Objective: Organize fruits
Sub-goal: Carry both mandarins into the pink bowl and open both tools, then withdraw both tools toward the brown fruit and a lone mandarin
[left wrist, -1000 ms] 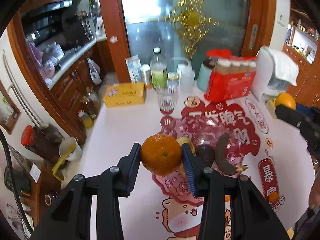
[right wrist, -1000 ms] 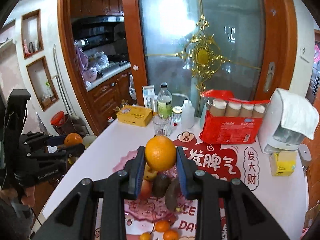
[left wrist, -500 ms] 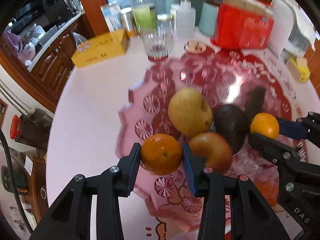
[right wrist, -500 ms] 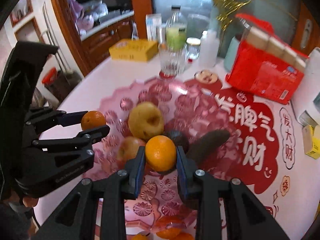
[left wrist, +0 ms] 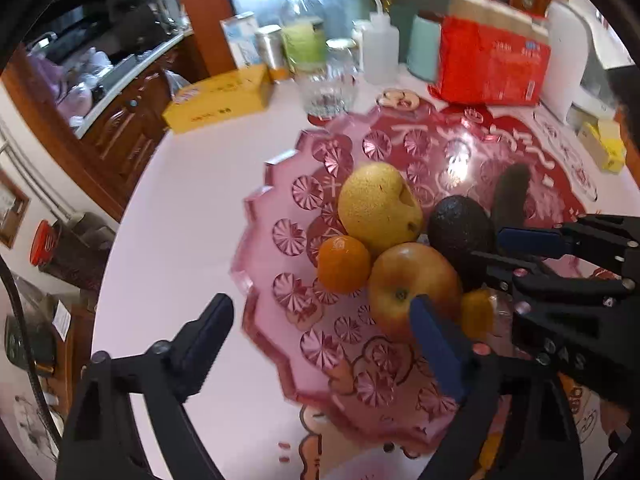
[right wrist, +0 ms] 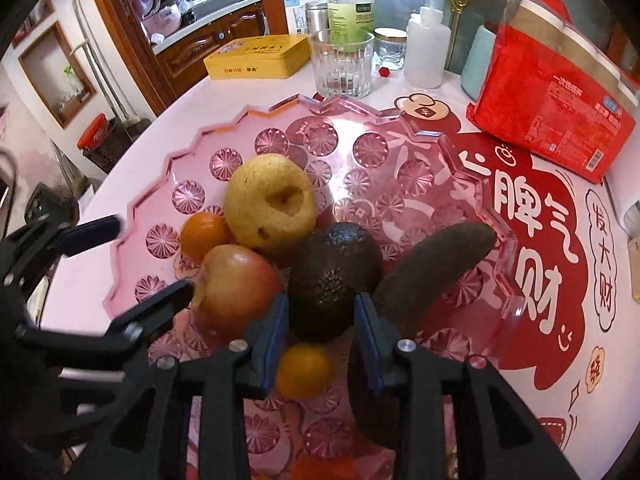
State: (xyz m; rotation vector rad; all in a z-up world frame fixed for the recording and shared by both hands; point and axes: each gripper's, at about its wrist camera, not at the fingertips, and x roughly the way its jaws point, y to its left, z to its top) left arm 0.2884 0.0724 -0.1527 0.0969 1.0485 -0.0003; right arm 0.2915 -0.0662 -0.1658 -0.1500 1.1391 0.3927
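Both oranges have just come down into the pink tray [right wrist: 460,140]. The left gripper [left wrist: 320,332], jaws opening wide and empty, has let its orange [left wrist: 344,264] settle mid-frame beside the pear [left wrist: 376,204]. The right gripper [right wrist: 320,340] is opening; its orange [right wrist: 304,370] sits loose between the jaws, low in frame. The tray's upper half is bare; the rim is close at lower left.

The fruit tray [right wrist: 460,152] is clear pink with cut starburst rounds. In it lie a speckled yellow pear [right wrist: 270,200], a red-and-yellow apple [right wrist: 234,286], a near-black pebbled avocado [right wrist: 334,276], a dark brown banana [right wrist: 436,264] and two orange mandarins [left wrist: 343,264] [right wrist: 305,370]. The counter [left wrist: 176,216] is pale pink under a red mat [right wrist: 532,240] with white characters. Behind stand a yellow tin [right wrist: 258,56] and a red packet [right wrist: 552,120].
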